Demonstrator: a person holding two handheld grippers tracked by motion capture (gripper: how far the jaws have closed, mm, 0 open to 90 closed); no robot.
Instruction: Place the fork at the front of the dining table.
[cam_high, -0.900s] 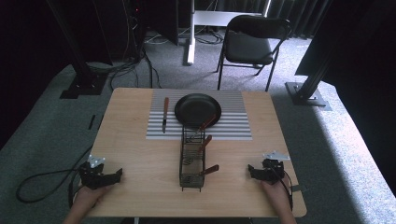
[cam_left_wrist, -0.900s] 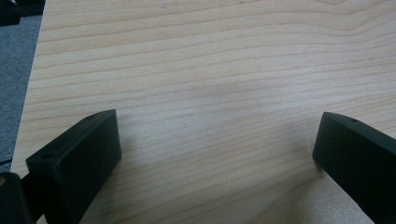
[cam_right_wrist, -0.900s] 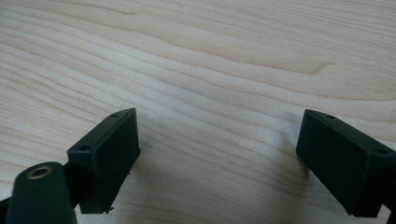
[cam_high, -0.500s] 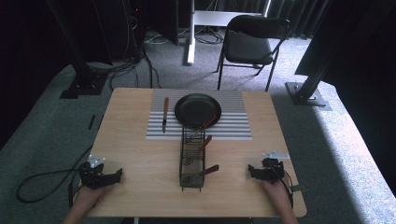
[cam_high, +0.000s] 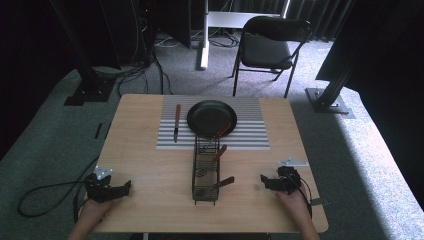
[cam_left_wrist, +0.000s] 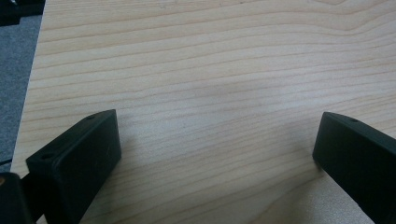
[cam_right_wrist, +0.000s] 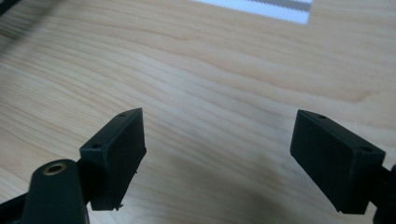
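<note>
Apparently nothing is begun: the left gripper (cam_high: 122, 187) and right gripper (cam_high: 265, 181) rest on the table (cam_high: 150, 165), jaws wide and empty. The rack (cam_high: 206, 170) stands between their fingertips, so a reach inward likely comes next.

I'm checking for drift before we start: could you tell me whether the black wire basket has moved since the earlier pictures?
No. The black wire basket sits at the same spot against the striped mat.
</note>
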